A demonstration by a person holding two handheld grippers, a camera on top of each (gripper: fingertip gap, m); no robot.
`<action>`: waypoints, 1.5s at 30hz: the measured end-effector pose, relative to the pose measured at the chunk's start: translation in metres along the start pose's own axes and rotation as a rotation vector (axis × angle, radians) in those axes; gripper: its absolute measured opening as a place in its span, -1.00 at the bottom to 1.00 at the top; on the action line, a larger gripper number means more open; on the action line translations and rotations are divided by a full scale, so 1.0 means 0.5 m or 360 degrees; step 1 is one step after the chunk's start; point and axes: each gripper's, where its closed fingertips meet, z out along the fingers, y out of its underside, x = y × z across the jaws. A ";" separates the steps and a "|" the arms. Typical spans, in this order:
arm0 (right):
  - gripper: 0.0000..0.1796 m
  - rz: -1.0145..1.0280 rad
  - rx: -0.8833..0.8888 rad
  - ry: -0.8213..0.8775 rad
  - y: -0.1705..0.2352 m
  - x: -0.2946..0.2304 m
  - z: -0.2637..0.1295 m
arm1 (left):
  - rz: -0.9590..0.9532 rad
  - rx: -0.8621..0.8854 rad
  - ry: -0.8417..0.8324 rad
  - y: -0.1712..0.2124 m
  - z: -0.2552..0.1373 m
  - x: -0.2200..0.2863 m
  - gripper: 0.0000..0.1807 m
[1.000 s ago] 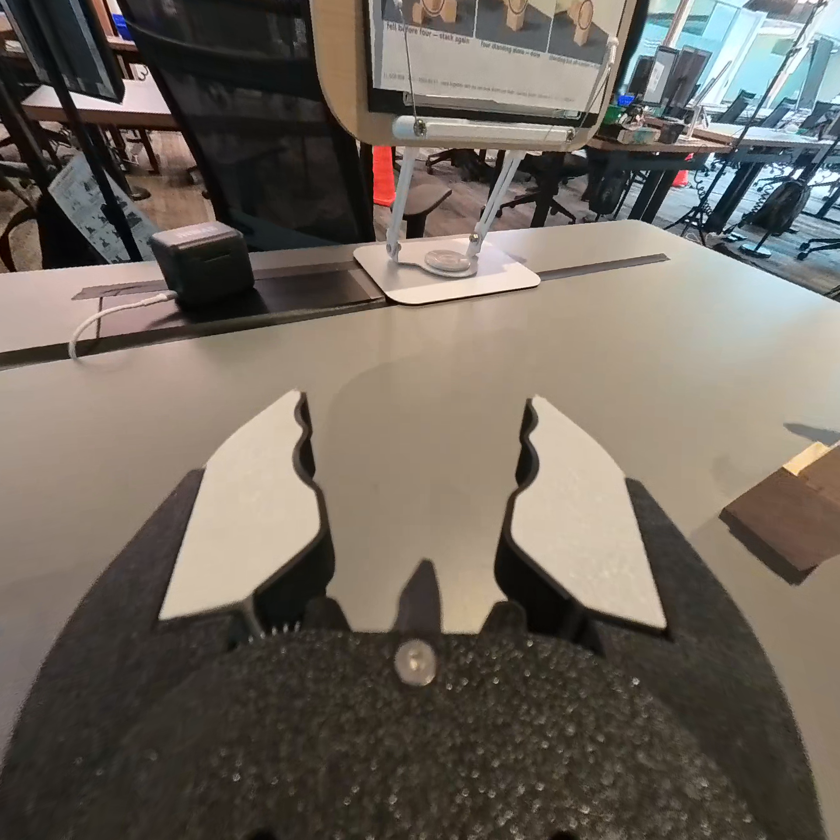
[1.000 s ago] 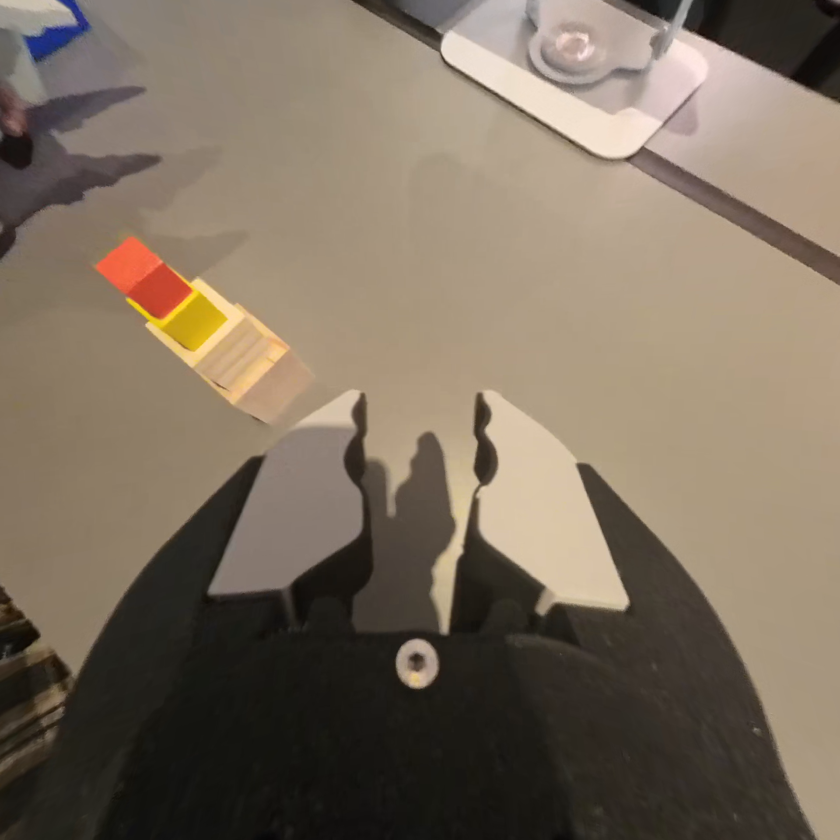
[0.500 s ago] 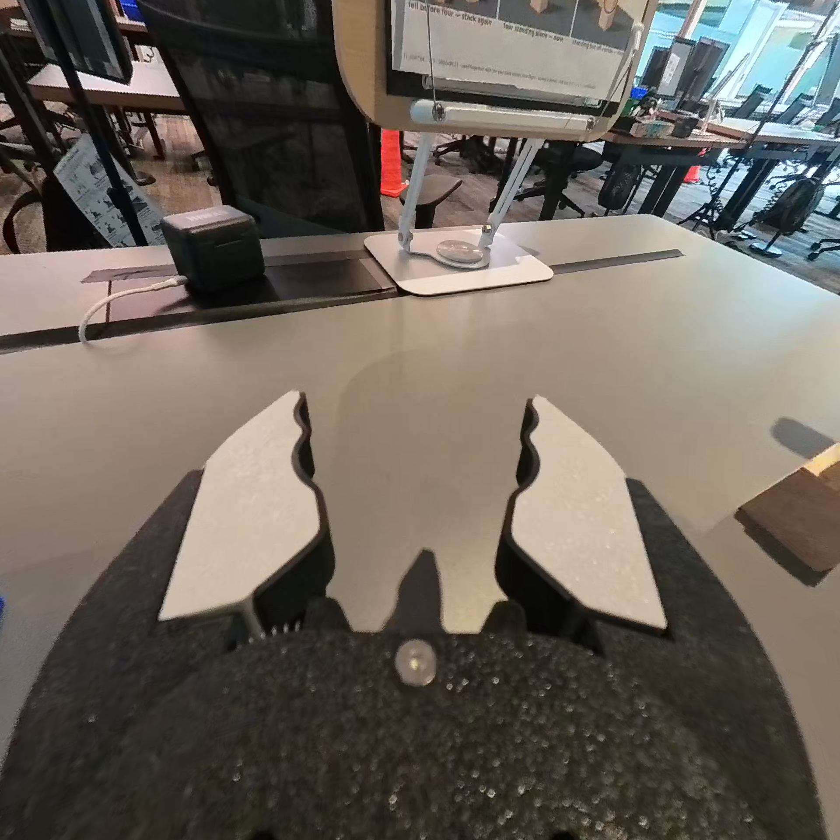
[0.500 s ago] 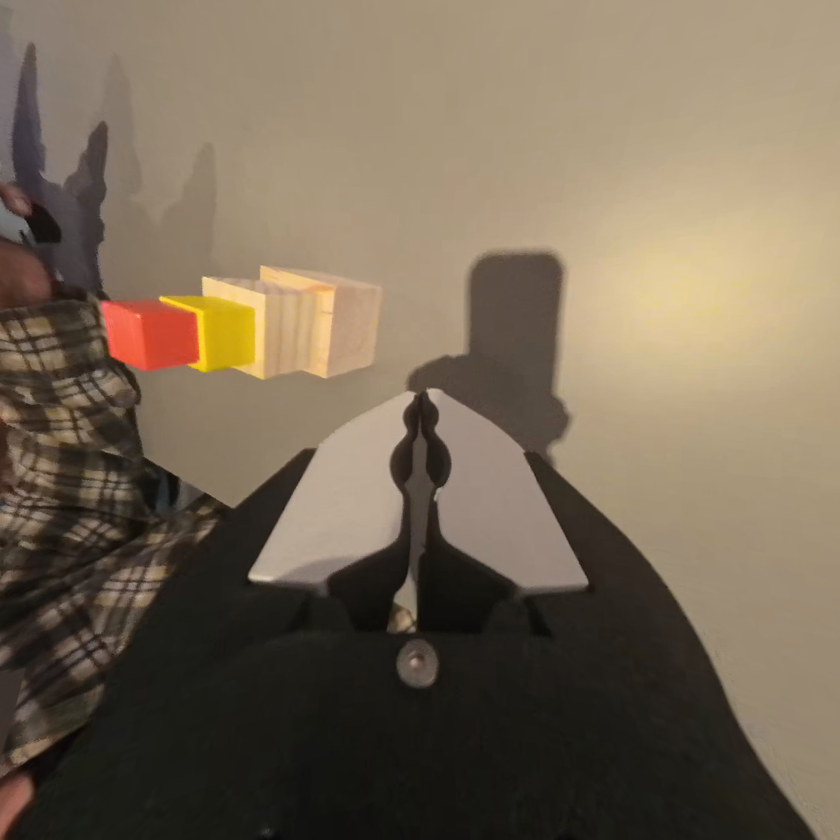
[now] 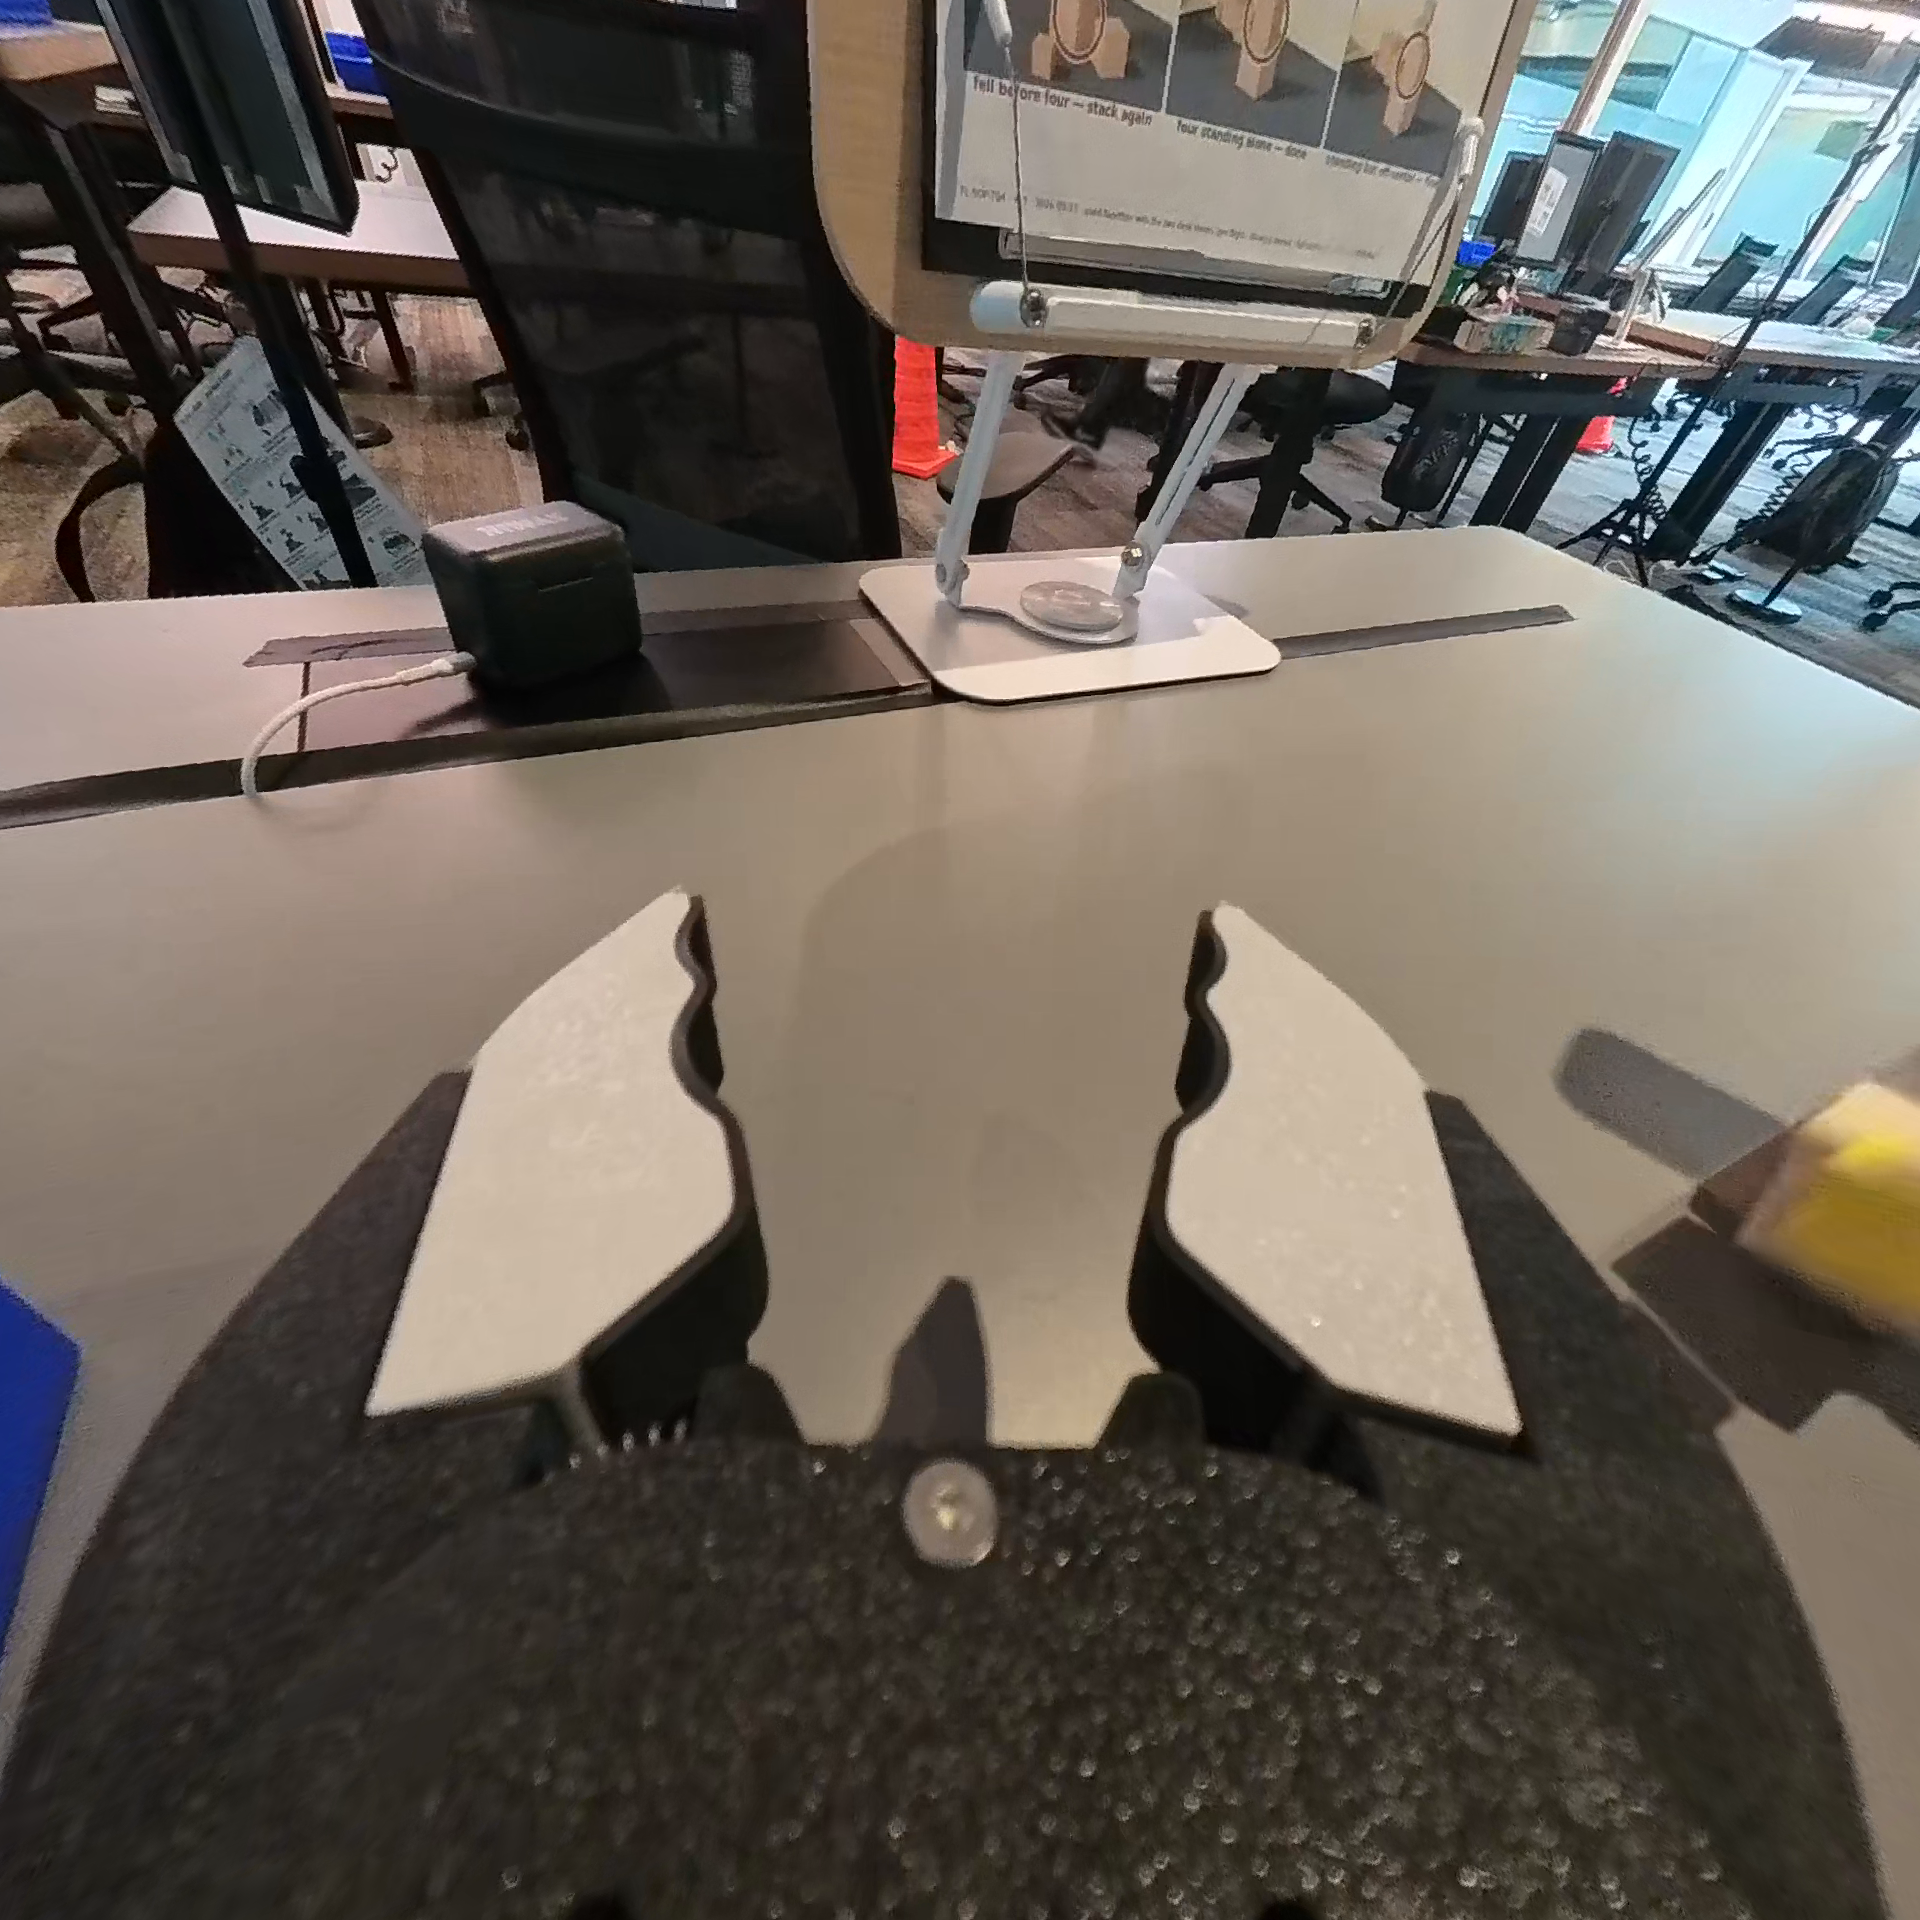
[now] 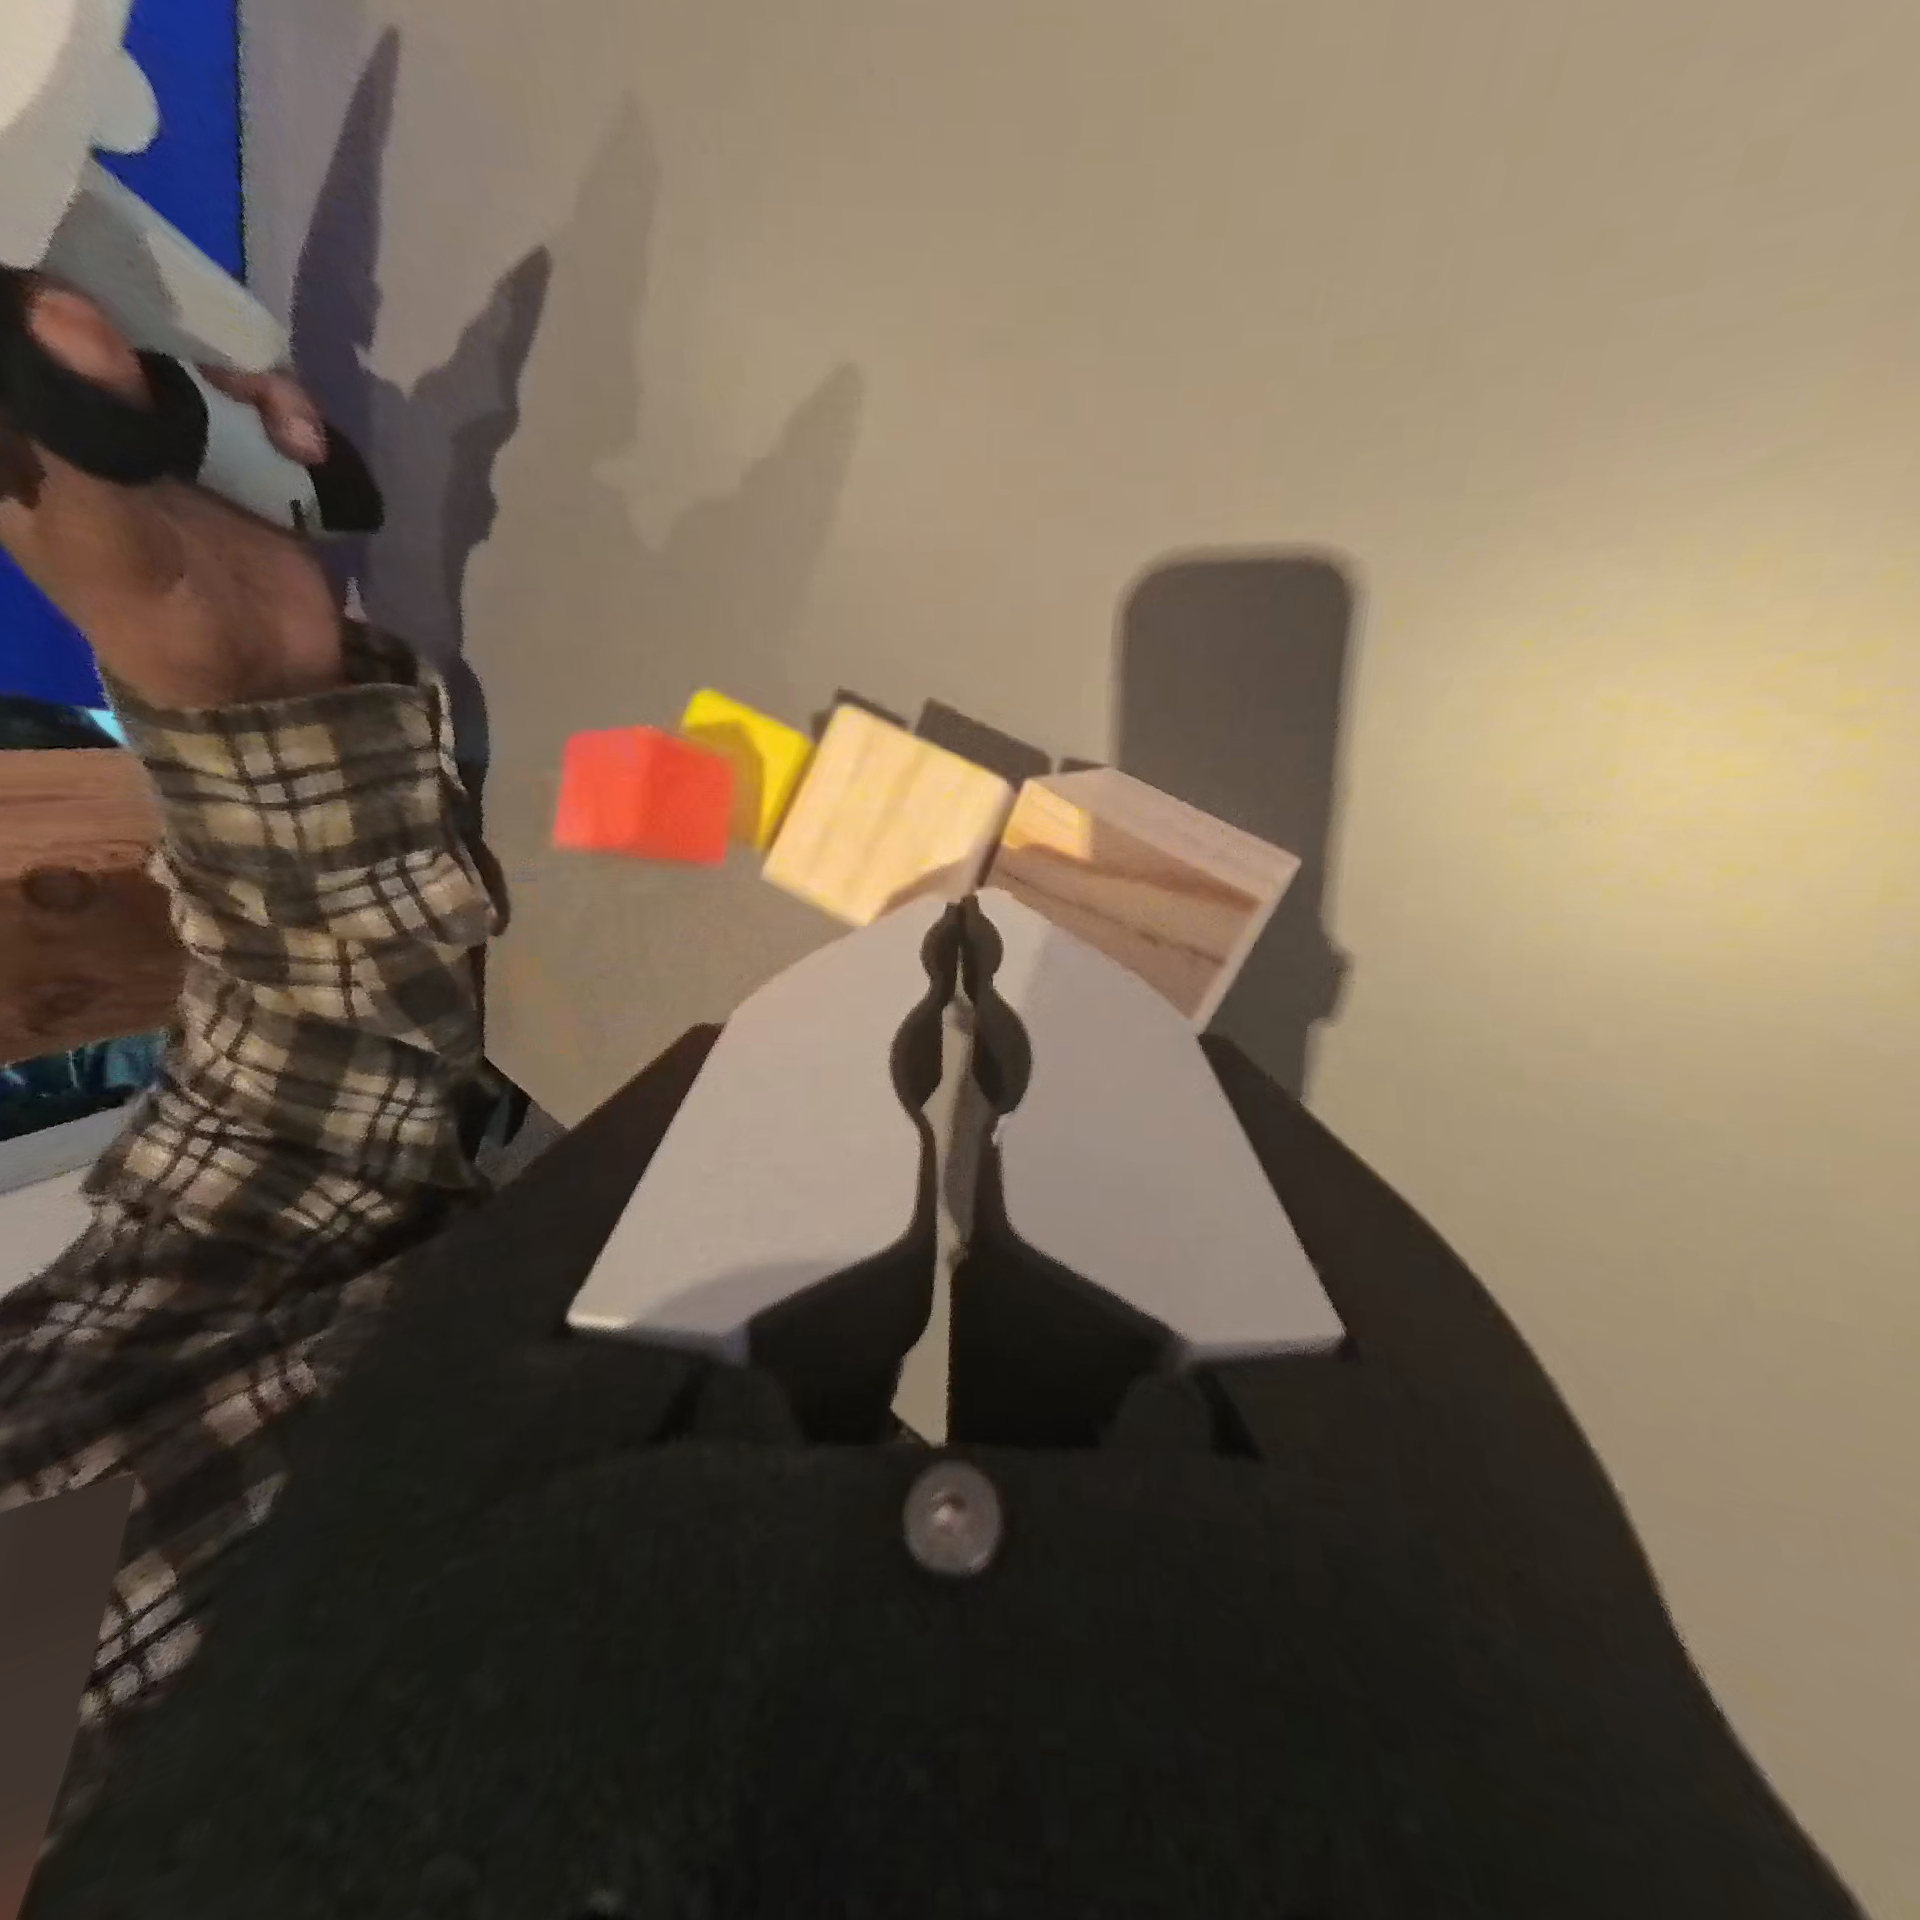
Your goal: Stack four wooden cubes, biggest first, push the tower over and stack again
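In the right wrist view my right gripper [image 6: 958, 914] is shut and empty, its tips against the joint between the big plain wooden cube [image 6: 1143, 904] and the smaller plain cube [image 6: 883, 831]. Beyond them are a yellow cube [image 6: 753, 753] and a red cube [image 6: 644, 795]. The four cubes are tilted apart from one another and blurred, no longer in a straight line. My left gripper [image 5: 951, 935] is open and empty over bare table. A blurred yellow cube [image 5: 1839, 1205] shows at the right edge of the left wrist view.
A board on a stand with a white base plate [image 5: 1070, 644] and a black box [image 5: 530, 592] with a white cable stand at the table's back. A hand and plaid sleeve [image 6: 291, 883] are left of the cubes. A blue sheet [image 6: 197, 125] lies beyond.
My right gripper has shut and swung in against the tower. The straight stack has broken apart and the cubes are tipping. A yellow cube has come into the left wrist view.
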 end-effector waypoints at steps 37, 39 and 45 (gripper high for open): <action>0.09 -0.1329 0.1216 -0.0207 0.018 0.002 -0.199 | 0.0412 0.0094 0.0828 -0.009 -0.017 0.205 -0.08; 0.12 -0.1285 0.1298 -0.0296 0.025 0.025 -0.208 | 0.0561 -0.0006 0.1009 0.017 -0.026 0.264 -0.11; 0.12 -0.1201 0.1407 -0.0384 0.023 0.113 -0.204 | 0.1064 -0.0648 0.1273 0.127 -0.049 0.373 -0.17</action>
